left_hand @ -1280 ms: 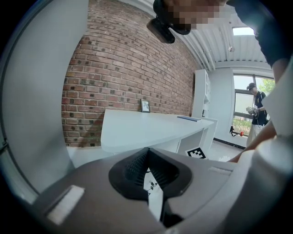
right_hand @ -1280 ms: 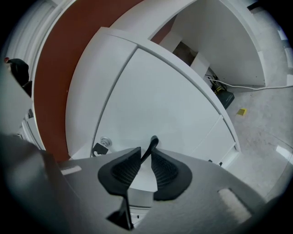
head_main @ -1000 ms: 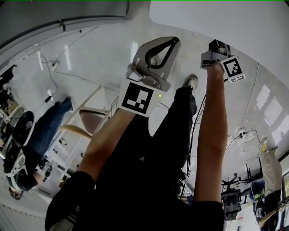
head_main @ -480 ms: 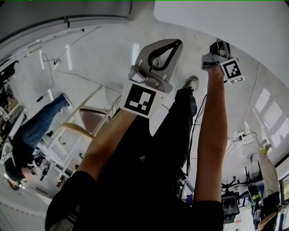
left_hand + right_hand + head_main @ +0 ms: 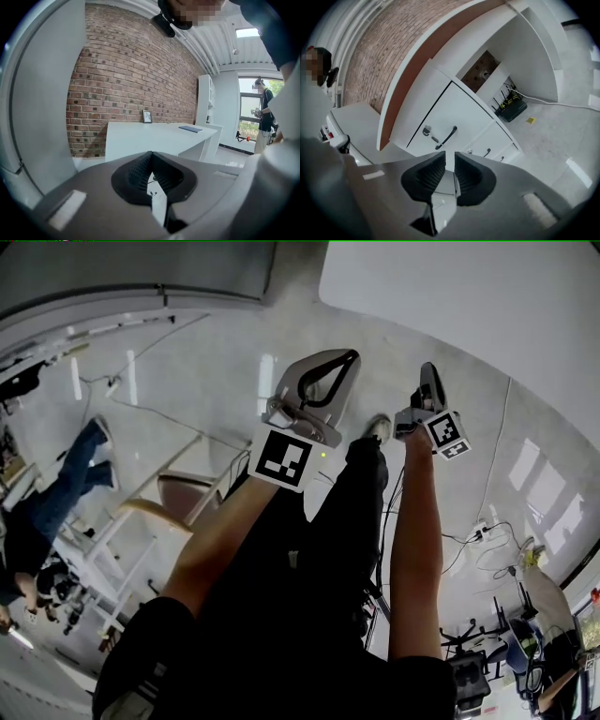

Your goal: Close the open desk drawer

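In the right gripper view a white desk cabinet (image 5: 454, 112) fills the middle. It has a large front with a lock and a black handle (image 5: 447, 137), and smaller drawer fronts (image 5: 487, 140) below with small handles. All fronts look flush; I see no drawer standing out. My right gripper (image 5: 449, 154) is apart from the cabinet. Its jaws have just been closing, a narrow gap remains and nothing is between them. My left gripper (image 5: 152, 153) is shut on nothing and faces a far white desk (image 5: 154, 136). In the head view both grippers (image 5: 349, 360) (image 5: 428, 373) hang over the floor.
A white desk top (image 5: 469, 296) lies at the upper right of the head view. A wooden chair (image 5: 178, 493) and a walking person (image 5: 56, 493) are at the left. Cables and a power strip (image 5: 483, 531) lie on the floor. A black box (image 5: 512, 111) sits under the desk.
In the head view my right gripper has moved left and lower in the picture. The left gripper has shifted slightly. The person at the left has walked further towards the edge.
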`<state>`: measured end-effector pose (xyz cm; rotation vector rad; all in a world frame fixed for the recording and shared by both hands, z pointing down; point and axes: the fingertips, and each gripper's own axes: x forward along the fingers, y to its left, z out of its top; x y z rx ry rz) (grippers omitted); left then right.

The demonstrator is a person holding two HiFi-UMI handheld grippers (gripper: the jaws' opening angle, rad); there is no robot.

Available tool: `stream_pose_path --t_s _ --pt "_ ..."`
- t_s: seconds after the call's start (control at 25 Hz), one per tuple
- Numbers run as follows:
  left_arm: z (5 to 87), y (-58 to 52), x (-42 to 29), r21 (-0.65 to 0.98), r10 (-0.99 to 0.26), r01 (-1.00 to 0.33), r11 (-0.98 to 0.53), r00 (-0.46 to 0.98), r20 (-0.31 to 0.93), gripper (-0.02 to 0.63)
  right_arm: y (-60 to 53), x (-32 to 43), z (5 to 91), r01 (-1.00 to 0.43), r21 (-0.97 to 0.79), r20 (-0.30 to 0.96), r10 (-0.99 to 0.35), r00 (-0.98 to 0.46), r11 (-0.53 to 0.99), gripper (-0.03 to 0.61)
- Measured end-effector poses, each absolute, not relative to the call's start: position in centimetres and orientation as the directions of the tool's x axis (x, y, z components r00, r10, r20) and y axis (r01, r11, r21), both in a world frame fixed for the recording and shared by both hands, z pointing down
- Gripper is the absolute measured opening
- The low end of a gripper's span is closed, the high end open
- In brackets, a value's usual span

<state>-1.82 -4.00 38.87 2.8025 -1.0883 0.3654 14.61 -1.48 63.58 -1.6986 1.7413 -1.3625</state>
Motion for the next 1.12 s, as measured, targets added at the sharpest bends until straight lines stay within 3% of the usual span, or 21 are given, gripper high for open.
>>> stream_pose_path --t_s 0.2,0.48,1.12 --pt "35.4 -3.2 -2.5 0.01 -0.655 -0.679 -0.734 0.713 0.252 0.017 2.2 14.4 60.4 -0.656 -0.724 0.46 -0.859 -0.227 -0.214 0.005" --pt "29.9 -2.5 -3.4 0.032 -0.665 -0.693 -0.72 0.702 0.255 0.017 4.0 14.5 53.3 -0.737 -0.641 0.554 -0.795 -0.249 -0.215 0.003" --pt "19.0 -0.4 -6.1 0.082 -0.693 -0.712 -0.697 0.699 0.177 0.017 2.9 11.7 30.7 -0.909 -0.417 0.457 -0.864 -0.214 0.005 0.003"
